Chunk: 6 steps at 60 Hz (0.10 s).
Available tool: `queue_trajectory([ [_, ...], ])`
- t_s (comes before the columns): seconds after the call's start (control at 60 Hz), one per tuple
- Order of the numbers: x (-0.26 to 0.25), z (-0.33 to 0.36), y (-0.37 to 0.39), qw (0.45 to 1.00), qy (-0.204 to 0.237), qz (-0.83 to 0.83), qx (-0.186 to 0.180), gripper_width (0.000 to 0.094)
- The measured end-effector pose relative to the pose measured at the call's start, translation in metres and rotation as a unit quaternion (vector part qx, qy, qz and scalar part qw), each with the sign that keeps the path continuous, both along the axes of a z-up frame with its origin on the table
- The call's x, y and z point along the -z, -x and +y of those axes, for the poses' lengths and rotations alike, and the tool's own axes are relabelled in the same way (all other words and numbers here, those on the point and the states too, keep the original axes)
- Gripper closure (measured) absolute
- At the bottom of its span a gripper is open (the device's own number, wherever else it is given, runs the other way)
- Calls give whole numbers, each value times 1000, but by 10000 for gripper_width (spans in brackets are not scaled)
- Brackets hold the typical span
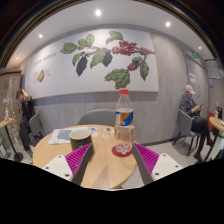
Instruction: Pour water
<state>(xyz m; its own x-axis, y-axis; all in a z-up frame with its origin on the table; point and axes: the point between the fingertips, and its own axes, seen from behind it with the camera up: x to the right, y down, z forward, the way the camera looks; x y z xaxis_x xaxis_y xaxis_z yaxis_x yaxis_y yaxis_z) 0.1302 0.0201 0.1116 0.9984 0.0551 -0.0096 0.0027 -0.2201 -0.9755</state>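
Bottle upright between your fingers, cup off to the left.

Your gripper (112, 165) stands wide, its pads flanking the bottle (123, 125) with gaps either side, so nothing is gripped yet. The bottle rests on the round table (100, 170), long axis vertical, red cap up, just ahead. The cup (80, 138) sits near its left; people sit beyond.

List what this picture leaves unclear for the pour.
- Bottle, gripper view: stands just ahead of the gripper; its water level is too small to read.
- Cup, gripper view: seen from the side, so its wall hides the inside.
- Table, gripper view: the near part is hidden behind the fingers.
- Bottle label: print too small to read.
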Motion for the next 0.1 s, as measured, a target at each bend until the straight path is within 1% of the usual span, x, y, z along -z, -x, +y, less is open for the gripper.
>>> queue_trajectory([
  [0.1,9,-37,6,1000,4,-6,6,79],
])
